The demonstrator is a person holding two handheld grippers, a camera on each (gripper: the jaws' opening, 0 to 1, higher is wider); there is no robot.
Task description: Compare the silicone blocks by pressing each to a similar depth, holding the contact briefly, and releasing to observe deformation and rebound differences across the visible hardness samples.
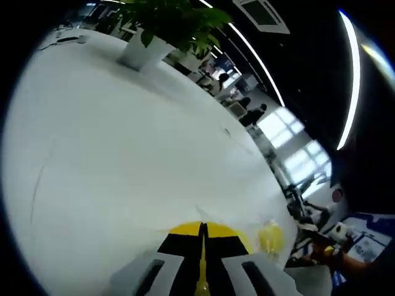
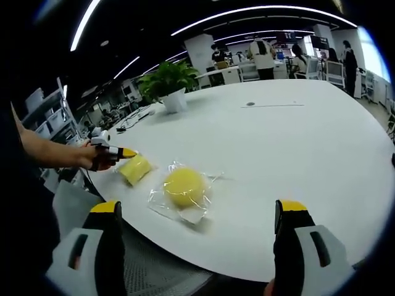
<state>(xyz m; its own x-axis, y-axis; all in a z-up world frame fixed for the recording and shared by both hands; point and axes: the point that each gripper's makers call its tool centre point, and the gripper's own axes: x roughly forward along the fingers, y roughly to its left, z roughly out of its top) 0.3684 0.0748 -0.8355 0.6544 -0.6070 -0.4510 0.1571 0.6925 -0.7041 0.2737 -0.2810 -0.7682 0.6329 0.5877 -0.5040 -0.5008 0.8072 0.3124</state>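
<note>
Your left gripper [image 2: 126, 152], jaws together, touches the yellow block [image 2: 135, 168]; right gripper [image 2: 200, 231] hangs wide open, empty. Next press the bagged round sample [image 2: 183, 186] equally deep.

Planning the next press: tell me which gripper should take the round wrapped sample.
Right, probably. The right gripper is open and faces the round yellow sample head-on. The left gripper is shut, at the flat yellow block further left.

Left gripper [image 1: 202, 259] had its jaws closed together, tips low over the surface. Right gripper [image 2: 200, 213] was wide open, jaws far apart. In the right gripper view, the person's forearm [image 2: 52, 153] reached in from the left, holding the left gripper.
</note>
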